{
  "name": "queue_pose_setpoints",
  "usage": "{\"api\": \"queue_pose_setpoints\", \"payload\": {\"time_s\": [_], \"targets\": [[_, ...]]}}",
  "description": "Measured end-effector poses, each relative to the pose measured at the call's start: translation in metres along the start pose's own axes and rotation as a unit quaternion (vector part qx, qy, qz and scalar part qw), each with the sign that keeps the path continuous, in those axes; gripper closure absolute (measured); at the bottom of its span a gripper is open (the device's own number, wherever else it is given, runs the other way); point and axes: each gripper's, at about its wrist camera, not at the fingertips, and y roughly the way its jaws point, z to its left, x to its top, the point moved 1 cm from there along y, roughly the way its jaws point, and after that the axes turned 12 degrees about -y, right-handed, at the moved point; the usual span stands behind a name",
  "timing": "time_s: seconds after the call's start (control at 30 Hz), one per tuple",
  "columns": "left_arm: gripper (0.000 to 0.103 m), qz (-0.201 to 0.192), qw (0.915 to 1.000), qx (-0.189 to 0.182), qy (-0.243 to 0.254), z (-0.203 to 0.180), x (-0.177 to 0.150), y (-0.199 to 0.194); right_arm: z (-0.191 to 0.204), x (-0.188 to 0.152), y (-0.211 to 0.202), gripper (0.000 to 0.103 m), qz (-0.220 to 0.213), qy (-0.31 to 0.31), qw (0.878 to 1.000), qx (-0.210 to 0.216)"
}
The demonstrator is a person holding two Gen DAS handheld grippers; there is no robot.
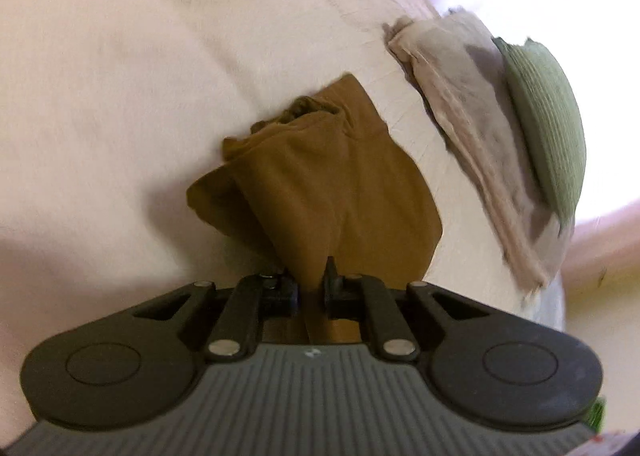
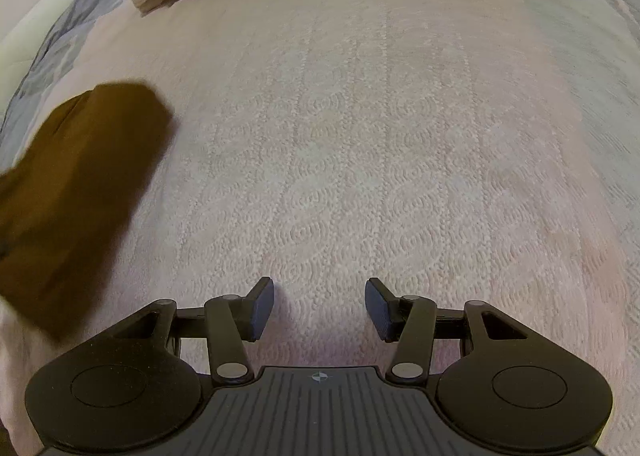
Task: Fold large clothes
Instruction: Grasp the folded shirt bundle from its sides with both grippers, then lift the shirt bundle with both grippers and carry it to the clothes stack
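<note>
Left wrist view: left gripper [image 1: 310, 280] fingers pinched narrow on a bunched edge of the brown garment [image 1: 320, 184], which hangs over the pale bedspread [image 1: 120, 96]. Far right: beige folded cloth [image 1: 472, 128], green woven item [image 1: 548, 124] touching it.

Right wrist view: right gripper [image 2: 320, 306] fingers wide apart, holding nothing, above the bedspread. Brown garment at left, blurred; beige cloth at far edge.

Brown garment [image 1: 320, 184], soft and bunched up, hanging in folds above the pale pink bedspread [image 1: 100, 116], pinched at one end.
</note>
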Motion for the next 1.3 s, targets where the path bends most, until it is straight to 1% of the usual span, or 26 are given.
{"api": "queue_pose_setpoints", "payload": {"time_s": [0.07,0.13,0.17,0.23,0.27,0.3,0.33,0.37,0.4,0.43,0.47,0.5,0.57,0.63,0.7,0.73,0.87,0.9,0.97,1.0,1.03,1.07,1.1,1.13,1.2,1.3], "targets": [[0.095,0.020,0.9991,0.028,0.024,0.013,0.026,-0.012,0.004,0.007,0.005,0.055,0.007,-0.013,0.999,0.033],[0.095,0.032,0.9969,0.057,0.045,0.028,0.042,-0.011,0.008,0.018,0.011,0.055,0.011,-0.021,0.996,0.083],[0.094,0.040,0.9959,0.067,0.046,0.036,0.049,-0.006,0.011,0.028,0.015,0.055,0.009,-0.025,0.993,0.117],[0.093,0.053,0.9964,0.061,0.027,0.051,0.053,0.004,0.018,0.053,0.021,0.054,0.002,-0.040,0.983,0.177],[0.091,0.050,0.9971,0.057,0.012,0.056,0.050,0.008,0.022,0.068,0.025,0.052,-0.001,-0.050,0.978,0.203],[0.086,0.041,0.9977,0.055,0.004,0.059,0.047,0.011,0.029,0.086,0.030,0.042,-0.001,-0.067,0.971,0.230],[0.084,0.029,0.9983,0.050,0.001,0.061,0.041,0.008,0.039,0.105,0.036,0.033,0.001,-0.089,0.964,0.250],[0.081,0.012,0.9988,0.046,-0.005,0.065,0.033,0.003,0.051,0.125,0.042,0.030,0.003,-0.116,0.957,0.268],[0.073,-0.006,0.9989,0.042,-0.017,0.068,0.025,-0.004,0.064,0.143,0.050,0.028,0.008,-0.145,0.947,0.287],[0.069,-0.018,0.9987,0.036,-0.033,0.072,0.017,-0.008,0.076,0.157,0.059,0.028,0.018,-0.171,0.936,0.306],[0.062,-0.025,0.9979,0.029,-0.052,0.075,0.009,-0.011,0.089,0.171,0.071,0.028,0.033,-0.195,0.925,0.324],[0.060,-0.026,0.9969,0.024,-0.071,0.077,0.003,-0.009,0.103,0.184,0.088,0.028,0.058,-0.216,0.914,0.340],[0.059,-0.028,0.9956,0.015,-0.088,0.080,-0.009,-0.007,0.121,0.199,0.117,0.027,0.098,-0.235,0.897,0.361],[0.059,-0.032,0.9958,0.019,-0.083,0.079,-0.013,-0.001,0.136,0.208,0.147,0.028,0.135,-0.241,0.884,0.377],[0.059,-0.027,0.9964,0.018,-0.078,0.081,-0.013,0.005,0.145,0.214,0.174,0.028,0.160,-0.243,0.875,0.388],[0.059,-0.026,0.9962,0.014,-0.082,0.084,-0.013,0.007,0.149,0.218,0.183,0.028,0.175,-0.240,0.867,0.401],[0.060,-0.032,0.9905,-0.011,-0.133,0.094,-0.008,0.016,0.170,0.230,0.214,0.028,0.228,-0.246,0.830,0.446],[0.061,-0.034,0.9886,-0.016,-0.146,0.097,-0.008,0.019,0.178,0.230,0.217,0.029,0.241,-0.258,0.818,0.453],[0.061,-0.036,0.9863,-0.020,-0.159,0.100,-0.008,0.022,0.192,0.229,0.227,0.041,0.266,-0.274,0.795,0.470],[0.062,-0.038,0.9857,-0.023,-0.163,0.100,-0.008,0.024,0.199,0.227,0.234,0.056,0.277,-0.278,0.787,0.477],[0.064,-0.039,0.9846,-0.026,-0.168,0.102,-0.008,0.025,0.204,0.225,0.240,0.066,0.285,-0.277,0.782,0.481],[0.072,-0.039,0.9836,-0.028,-0.174,0.104,-0.007,0.026,0.207,0.223,0.245,0.068,0.290,-0.277,0.778,0.484],[0.083,-0.038,0.9831,-0.028,-0.177,0.106,-0.006,0.027,0.209,0.221,0.247,0.070,0.287,-0.279,0.775,0.489],[0.087,-0.035,0.9833,-0.027,-0.176,0.106,-0.004,0.028,0.207,0.220,0.247,0.071,0.282,-0.275,0.775,0.494],[0.092,-0.029,0.9860,-0.025,-0.162,0.102,0.000,0.027,0.196,0.216,0.241,0.075,0.269,-0.254,0.782,0.501],[0.094,-0.016,0.9904,-0.021,-0.136,0.092,0.007,0.023,0.183,0.211,0.222,0.077,0.229,-0.229,0.801,0.504]]}}
